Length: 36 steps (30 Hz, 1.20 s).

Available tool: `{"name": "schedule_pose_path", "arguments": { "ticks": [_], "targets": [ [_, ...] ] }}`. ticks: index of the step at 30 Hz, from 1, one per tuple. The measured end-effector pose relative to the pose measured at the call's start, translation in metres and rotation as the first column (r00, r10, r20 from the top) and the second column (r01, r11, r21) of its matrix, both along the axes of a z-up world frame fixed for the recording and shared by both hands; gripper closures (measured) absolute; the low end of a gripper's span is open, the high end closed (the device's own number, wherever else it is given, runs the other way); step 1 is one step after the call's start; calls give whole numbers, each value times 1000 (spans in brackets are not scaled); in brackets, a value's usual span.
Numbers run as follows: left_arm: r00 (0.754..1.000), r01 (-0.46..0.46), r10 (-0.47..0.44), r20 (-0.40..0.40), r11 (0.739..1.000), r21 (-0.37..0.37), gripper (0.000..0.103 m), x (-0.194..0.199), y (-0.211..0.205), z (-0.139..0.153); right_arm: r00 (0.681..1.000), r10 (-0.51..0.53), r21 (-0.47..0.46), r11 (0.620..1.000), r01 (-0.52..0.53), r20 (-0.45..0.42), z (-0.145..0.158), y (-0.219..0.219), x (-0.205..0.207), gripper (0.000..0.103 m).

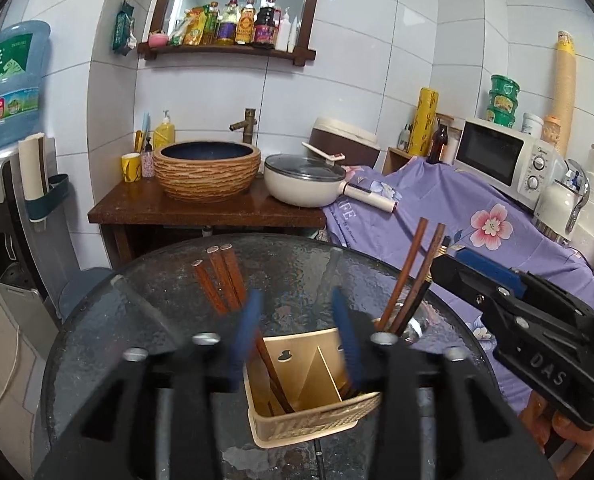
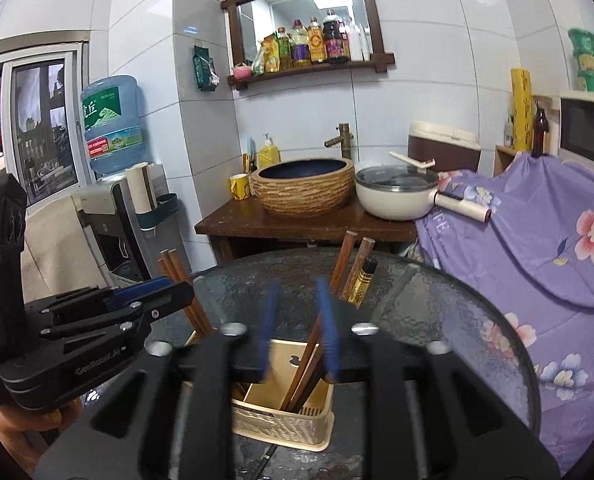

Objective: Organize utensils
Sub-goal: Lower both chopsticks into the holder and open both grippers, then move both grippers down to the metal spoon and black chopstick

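Note:
A beige slotted utensil holder point(image 1: 313, 420) stands on the round glass table point(image 1: 137, 320); it also shows in the right wrist view point(image 2: 285, 428). Brown chopsticks point(image 1: 221, 280) lean out of its left compartment, and more chopsticks point(image 1: 413, 272) lean out of its right side. My left gripper point(image 1: 299, 340) is open just above the holder, with the left chopsticks passing beside its left finger. My right gripper point(image 2: 297, 328) is open over the holder, with chopsticks point(image 2: 349, 268) and a black-and-gold chopstick point(image 2: 361, 284) rising beside its right finger. Each gripper shows in the other's view, the right point(image 1: 537, 320) and the left point(image 2: 97, 320).
Behind the table stands a wooden counter point(image 1: 205, 212) with a woven-look basin point(image 1: 207, 168) and a white lidded pan point(image 1: 309, 178). A purple floral cloth point(image 1: 457, 216) covers the right side, with a microwave point(image 1: 505, 160) on it. A water dispenser point(image 1: 9, 168) stands left.

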<state>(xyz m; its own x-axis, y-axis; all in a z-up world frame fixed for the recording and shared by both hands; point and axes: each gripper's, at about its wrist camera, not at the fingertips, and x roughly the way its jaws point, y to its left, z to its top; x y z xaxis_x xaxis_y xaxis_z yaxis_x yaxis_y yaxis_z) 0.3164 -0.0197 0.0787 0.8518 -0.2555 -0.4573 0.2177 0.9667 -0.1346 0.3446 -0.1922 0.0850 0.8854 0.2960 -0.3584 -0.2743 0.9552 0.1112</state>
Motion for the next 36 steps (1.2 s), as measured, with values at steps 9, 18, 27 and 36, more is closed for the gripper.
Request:
{"name": "schedule_pose_path", "arguments": {
  "ticks": [9,18,27,36],
  "targets": [
    [998,-44,46,-46,998,44,24,-58,18,-39,998,-41,-82,996,38,-40,-37,-6,-63,39],
    [965,-67,92,-247,992,109,25,-88,27,-132,963,-88,-140,989,53,-256,-136,2,-84,38],
    [933,-112,148,-329,986,126,33,-100,46,-171,901,-30,-88,996,-9,-432,-189,27,-67,38],
    [936,-176,214,-278,972,155,33,-113,70,-158,861,-55,-116,993,-4,-505,-209,65,-31,54]
  ]
}}
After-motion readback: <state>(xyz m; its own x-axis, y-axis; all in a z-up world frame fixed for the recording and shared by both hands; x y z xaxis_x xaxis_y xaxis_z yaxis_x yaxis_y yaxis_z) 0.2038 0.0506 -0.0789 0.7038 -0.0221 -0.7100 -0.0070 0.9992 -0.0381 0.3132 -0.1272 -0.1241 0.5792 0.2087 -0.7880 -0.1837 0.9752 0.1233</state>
